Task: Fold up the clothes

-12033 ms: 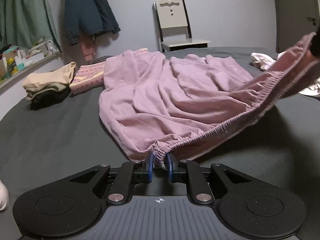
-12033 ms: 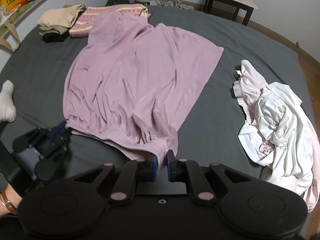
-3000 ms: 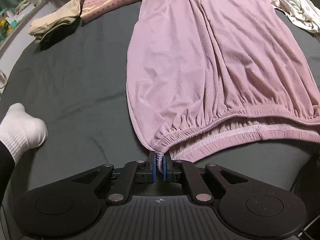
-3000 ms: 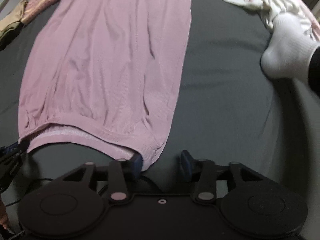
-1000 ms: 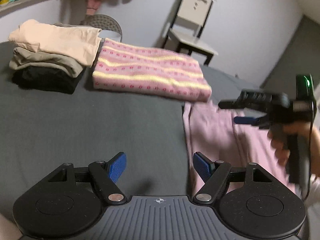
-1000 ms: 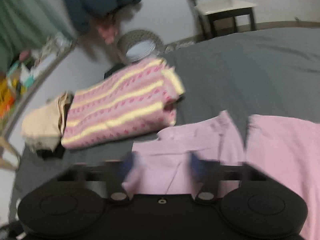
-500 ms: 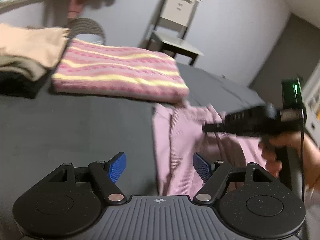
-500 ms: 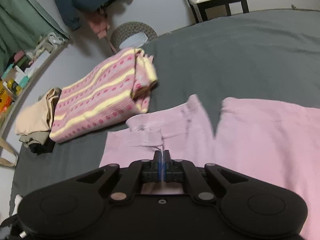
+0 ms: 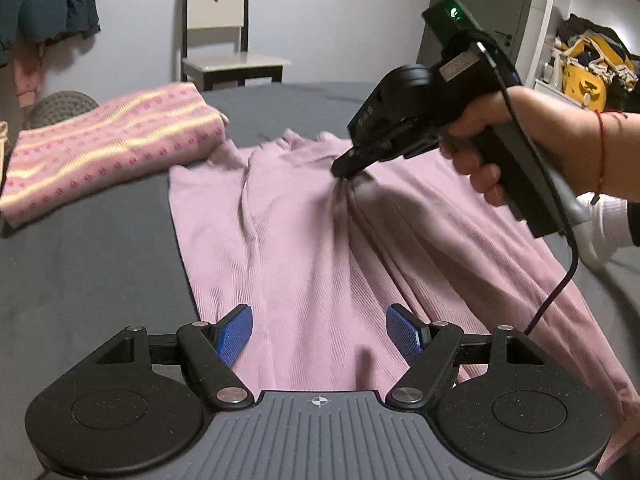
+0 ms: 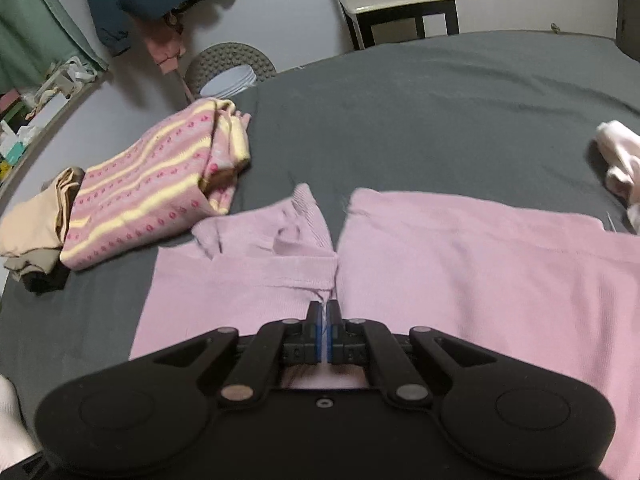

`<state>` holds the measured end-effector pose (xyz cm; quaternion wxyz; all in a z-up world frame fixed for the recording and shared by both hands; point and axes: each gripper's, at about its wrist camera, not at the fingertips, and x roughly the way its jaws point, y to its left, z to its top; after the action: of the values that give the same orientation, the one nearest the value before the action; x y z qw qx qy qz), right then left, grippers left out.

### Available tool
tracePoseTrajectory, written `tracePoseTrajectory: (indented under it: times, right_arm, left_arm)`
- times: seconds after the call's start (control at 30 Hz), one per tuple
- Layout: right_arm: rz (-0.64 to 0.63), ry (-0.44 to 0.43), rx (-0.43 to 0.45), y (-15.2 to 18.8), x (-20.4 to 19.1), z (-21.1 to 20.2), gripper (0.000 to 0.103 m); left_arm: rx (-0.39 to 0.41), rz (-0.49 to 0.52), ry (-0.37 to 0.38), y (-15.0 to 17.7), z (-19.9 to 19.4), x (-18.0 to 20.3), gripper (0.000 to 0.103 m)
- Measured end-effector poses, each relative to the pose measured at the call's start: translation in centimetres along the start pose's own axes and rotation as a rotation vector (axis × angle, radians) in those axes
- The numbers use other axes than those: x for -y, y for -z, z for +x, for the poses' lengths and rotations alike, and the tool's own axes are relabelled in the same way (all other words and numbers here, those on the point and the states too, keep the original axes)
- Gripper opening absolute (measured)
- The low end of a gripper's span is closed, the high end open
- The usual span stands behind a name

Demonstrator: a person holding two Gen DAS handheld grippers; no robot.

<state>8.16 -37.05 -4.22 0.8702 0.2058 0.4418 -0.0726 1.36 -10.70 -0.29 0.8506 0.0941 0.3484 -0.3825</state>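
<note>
On the dark grey bed (image 10: 460, 92), we straighten ribbed mauve trousers (image 9: 304, 240).
Nearest, our left gripper (image 9: 320, 334) hovers spread above them; our right gripper (image 10: 325, 322) pinches cloth between the legs; beyond lies a folded pink-and-yellow striped garment (image 10: 148, 196). Next, we judge, lift and smooth.

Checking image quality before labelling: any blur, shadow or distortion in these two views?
Left wrist view: right gripper casts a shadow on the pink garment; striped folded garment slightly smeared. Right wrist view: fisheye bends the bed edge; fairly sharp.

Faint embossed characters on the right tool (image 9: 343, 168) body, too blurred to read
</note>
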Motion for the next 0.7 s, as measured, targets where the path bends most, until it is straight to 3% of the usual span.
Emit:
tracePoseTrajectory:
  times: [0.17, 0.2, 0.3, 0.47, 0.63, 0.7]
  right_arm:
    - [0.001, 0.022, -0.032, -0.1, -0.3, -0.1, 0.005]
    - [-0.004, 0.023, -0.041, -0.4, -1.0, 0.1, 0.01]
    - [-0.017, 0.025, -0.069, -1.3, -2.9, 0.9, 0.046]
    - [-0.04, 0.029, -0.116, -2.8, -6.0, 2.1, 0.043]
    - [-0.06, 0.036, -0.161, -4.2, -9.0, 3.3, 0.028]
    - [-0.057, 0.054, -0.171, -4.2, -9.2, 4.0, 0.026]
  left_arm:
    - [0.002, 0.015, -0.024, 0.4, -0.1, 0.6, 0.074]
    - [0.003, 0.018, -0.029, 0.4, -0.1, 0.7, 0.074]
    - [0.004, 0.027, -0.043, 0.7, -0.2, 1.1, 0.074]
    - [0.007, 0.038, -0.065, 1.0, -0.3, 1.7, 0.074]
    - [0.002, -0.006, -0.056, 1.3, -1.2, 0.8, 0.074]
    - [0.002, 0.001, -0.06, 1.5, -1.3, 0.8, 0.074]
